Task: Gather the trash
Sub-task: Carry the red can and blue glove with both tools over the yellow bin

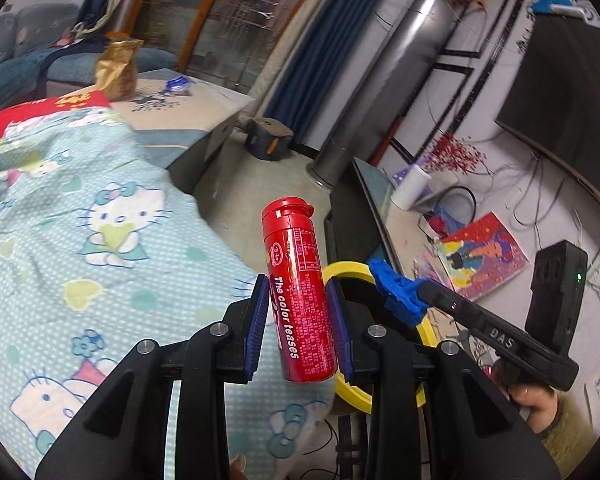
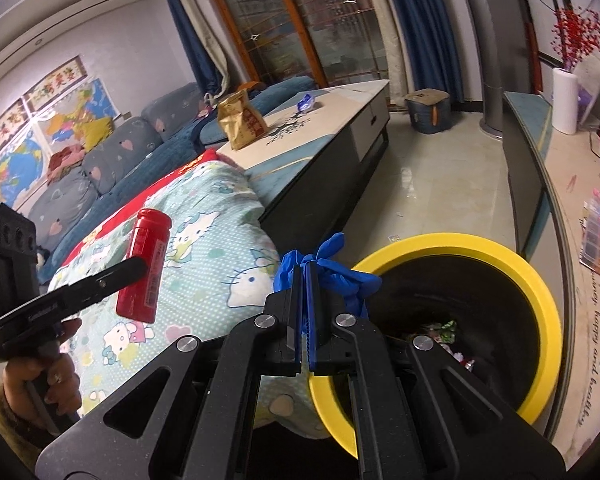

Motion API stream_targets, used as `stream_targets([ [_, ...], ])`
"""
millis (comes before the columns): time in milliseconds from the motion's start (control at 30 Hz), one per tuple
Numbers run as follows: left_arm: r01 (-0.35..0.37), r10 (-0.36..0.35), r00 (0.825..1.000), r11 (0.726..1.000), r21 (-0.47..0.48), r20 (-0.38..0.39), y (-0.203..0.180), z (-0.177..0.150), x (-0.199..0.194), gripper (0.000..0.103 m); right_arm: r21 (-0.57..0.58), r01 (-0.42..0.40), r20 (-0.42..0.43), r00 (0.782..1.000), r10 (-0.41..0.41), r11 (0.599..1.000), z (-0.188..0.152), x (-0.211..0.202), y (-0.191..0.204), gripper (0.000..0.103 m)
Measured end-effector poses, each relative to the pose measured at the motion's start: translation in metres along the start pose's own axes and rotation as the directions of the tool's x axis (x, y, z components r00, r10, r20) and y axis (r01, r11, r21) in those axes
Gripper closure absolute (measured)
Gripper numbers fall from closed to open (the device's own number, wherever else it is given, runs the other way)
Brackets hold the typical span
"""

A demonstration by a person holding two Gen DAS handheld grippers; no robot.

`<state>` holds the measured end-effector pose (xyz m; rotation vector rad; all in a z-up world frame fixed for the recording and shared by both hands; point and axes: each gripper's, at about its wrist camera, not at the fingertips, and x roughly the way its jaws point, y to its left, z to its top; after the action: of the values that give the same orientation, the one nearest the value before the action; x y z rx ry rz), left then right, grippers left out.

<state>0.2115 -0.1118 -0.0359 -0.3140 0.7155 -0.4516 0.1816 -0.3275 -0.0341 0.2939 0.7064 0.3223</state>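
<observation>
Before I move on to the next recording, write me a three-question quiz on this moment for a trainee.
1. True or false: the left gripper is shut on the red canister.
2. What does the right gripper hold: A) a gold snack bag, B) a blue glove, C) a paper roll?
3. Fill in: the bin beside the right gripper has a ____ rim.

Key:
1. True; both pads press its sides, cap pointing away.
2. B; the gold snack bag stands on the coffee table, and the paper roll on the side counter.
3. Yellow.
</observation>
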Motion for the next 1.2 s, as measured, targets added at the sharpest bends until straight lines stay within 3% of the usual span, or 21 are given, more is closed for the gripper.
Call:
stream_targets([
  [600, 0.109, -0.098, 0.992, 0.981, 0.163, -0.073, -0.081, -0.029, 0.021, 0.075, 0.133, 0.08, 0.038, 0.996, -0.086, 0.988, -0.008, -0.03, -0.058, 0.103],
  [1200, 0.167, -0.13, 0.98, 0.946, 0.278, -0.147, -0.125, -0.061, 0.048, 0.075, 0.243, 0.1, 0.016, 0.994, -0.107, 0.965, -0.019, -0.033, -0.102, 0.103],
])
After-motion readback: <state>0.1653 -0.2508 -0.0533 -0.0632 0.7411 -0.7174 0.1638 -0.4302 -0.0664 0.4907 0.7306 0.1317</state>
